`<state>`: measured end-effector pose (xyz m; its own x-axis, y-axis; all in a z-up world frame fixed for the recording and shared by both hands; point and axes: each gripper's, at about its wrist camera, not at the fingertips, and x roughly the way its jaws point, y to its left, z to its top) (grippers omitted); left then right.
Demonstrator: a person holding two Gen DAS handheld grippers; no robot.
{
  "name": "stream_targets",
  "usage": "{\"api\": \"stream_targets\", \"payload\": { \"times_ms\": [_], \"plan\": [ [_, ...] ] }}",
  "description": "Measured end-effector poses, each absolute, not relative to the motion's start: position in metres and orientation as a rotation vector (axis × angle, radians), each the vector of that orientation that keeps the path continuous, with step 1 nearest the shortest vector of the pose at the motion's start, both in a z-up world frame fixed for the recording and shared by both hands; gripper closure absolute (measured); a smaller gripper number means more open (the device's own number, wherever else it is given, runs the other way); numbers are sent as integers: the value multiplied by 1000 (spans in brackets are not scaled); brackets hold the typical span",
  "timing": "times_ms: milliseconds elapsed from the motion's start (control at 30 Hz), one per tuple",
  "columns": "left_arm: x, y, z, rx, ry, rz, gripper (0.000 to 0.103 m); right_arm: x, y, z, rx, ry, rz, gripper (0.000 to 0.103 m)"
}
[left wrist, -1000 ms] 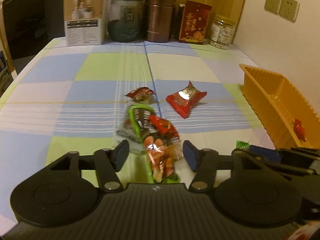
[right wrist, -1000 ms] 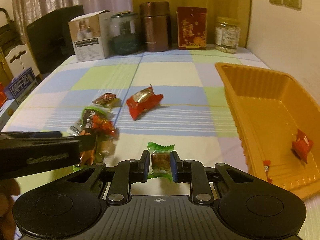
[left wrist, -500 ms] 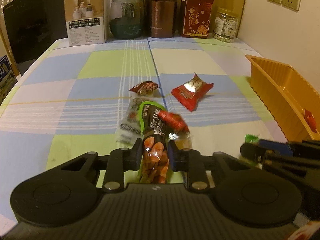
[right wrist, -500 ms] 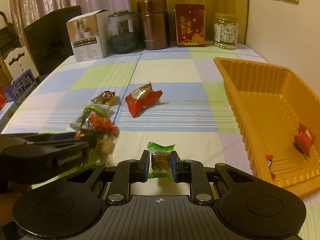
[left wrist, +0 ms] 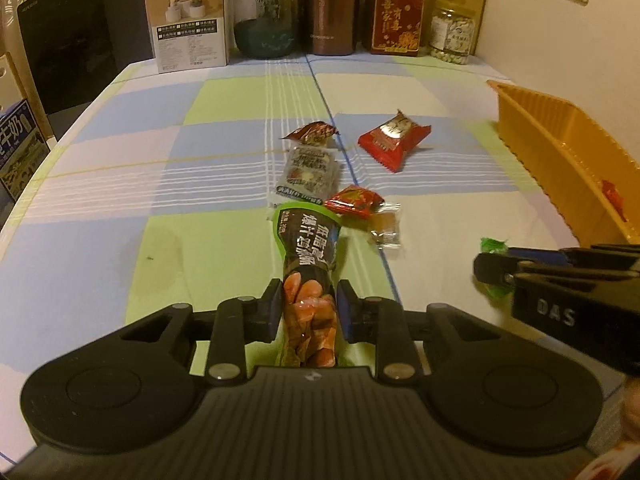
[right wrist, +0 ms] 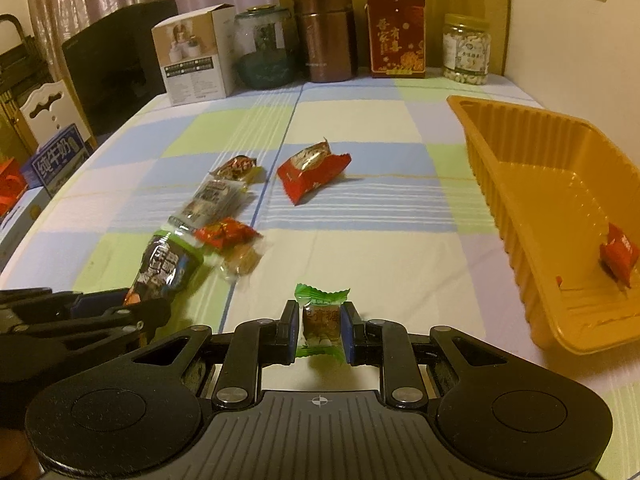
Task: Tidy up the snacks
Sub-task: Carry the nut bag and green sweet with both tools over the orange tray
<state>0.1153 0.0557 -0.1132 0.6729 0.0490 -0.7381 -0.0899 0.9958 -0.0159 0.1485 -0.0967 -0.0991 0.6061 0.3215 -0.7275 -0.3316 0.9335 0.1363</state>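
- The left gripper point(left wrist: 308, 309) has its jaws pinching the near end of a long dark snack packet point(left wrist: 308, 264) with a green edge and white Chinese print; orange-red pieces show through its clear lower part, and its far end points up the table point(left wrist: 100, 208).
- The right gripper point(right wrist: 320, 330) has its jaws pressed on a small green-wrapped candy point(right wrist: 321, 317); the brown label has Chinese characters too blurred to read.
- In the left wrist view the right gripper's body shows the letters "DAS".
- Just beyond the dark packet lie a small red sweet point(left wrist: 354, 203) and a clear-wrapped tan sweet point(left wrist: 386, 226), touching each other.
- Farther up lie a grey-white flat packet point(left wrist: 307, 174) with unreadable print, then a brown-red wrapped sweet point(left wrist: 314, 133).
- A larger red pouch point(left wrist: 394, 140) with a gold panel lies apart, to the right of these.
- The orange tray point(right wrist: 500, 184) stands on the table's right side, with a red-wrapped sweet point(right wrist: 619, 251) inside against its right wall.
- Along the far edge stand a white product box point(right wrist: 196, 56), a dark glass jar point(right wrist: 262, 46), a copper canister point(right wrist: 325, 32), a red box point(right wrist: 396, 36) with gold Chinese characters, and a clear jar of pale nuts point(right wrist: 466, 50).
- A blue carton point(right wrist: 60, 158) printed "纯牛奶" sits off the table's left edge.
- The checked cloth between the held snacks and the tray is bare.
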Motion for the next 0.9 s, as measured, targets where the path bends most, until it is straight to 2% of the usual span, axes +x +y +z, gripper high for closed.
{"api": "stream_targets", "payload": {
  "times_ms": [367, 900],
  "plan": [
    [111, 61, -112, -69, 829, 83, 77, 145, -100, -93, -4, 822, 369, 81],
    [87, 27, -44, -98, 744, 14, 77, 110, -136, -39, 31, 747, 322, 81]
  ]
}}
